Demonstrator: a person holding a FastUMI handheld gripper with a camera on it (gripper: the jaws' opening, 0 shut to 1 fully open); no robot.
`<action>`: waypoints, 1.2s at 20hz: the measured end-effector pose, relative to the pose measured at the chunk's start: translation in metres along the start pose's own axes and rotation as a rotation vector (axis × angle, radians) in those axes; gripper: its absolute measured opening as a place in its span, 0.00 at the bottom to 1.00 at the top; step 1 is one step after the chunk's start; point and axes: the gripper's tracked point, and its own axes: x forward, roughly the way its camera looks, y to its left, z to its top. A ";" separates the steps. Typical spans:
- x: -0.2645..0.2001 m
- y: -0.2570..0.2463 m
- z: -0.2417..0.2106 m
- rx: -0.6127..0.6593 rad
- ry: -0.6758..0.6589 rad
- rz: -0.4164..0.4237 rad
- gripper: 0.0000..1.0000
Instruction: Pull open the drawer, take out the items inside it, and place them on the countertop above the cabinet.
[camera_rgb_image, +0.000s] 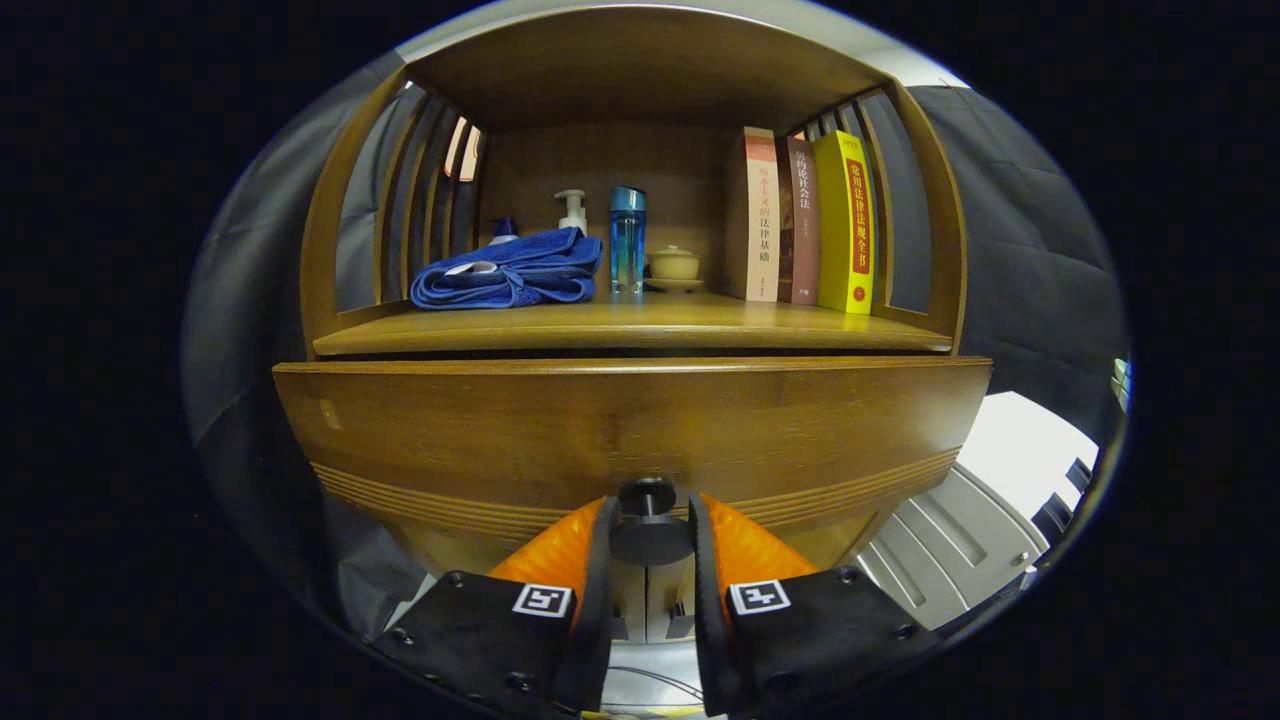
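While the drawer (630, 430) is noted as only slightly drawn out from the cabinet (350, 200), with a narrow dark gap visible between its top edge and the front edge of the countertop (640, 325), its interior is hidden and the items inside cannot be reported. The gripper (648, 535) is set squarely before the drawer front, low and at its middle, with the dark round knob (650, 530) lying between the two fingers (600, 540). The fingers are seen close against both sides of the knob and appear to press on it; the knob is judged to be gripped, though contact on the right side cannot be confirmed with certainty. This hold is judged to serve the pull: the knob is the only purchase on the front.

The drawer's long axis is recorded as running side to side, parallel to the countertop's front edge; its face is turned toward the gripper, so travel is expected straight outward along the fingers' line.

On the countertop, a folded blue towel (510, 272) is placed toward the left edge, with a pump bottle (572, 212) behind it. A blue bottle (627, 240) and a small lidded cup (674, 264) stand near the middle, toward the back. Three upright books (800, 220) are ranged against the right side. The front strip of the countertop is unoccupied and is judged suitable for receiving the items.
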 end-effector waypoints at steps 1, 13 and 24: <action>-0.004 0.000 -0.001 -0.007 0.000 0.003 0.44; -0.065 -0.003 -0.018 -0.009 0.023 -0.002 0.44; -0.107 -0.012 -0.030 0.007 0.046 -0.011 0.44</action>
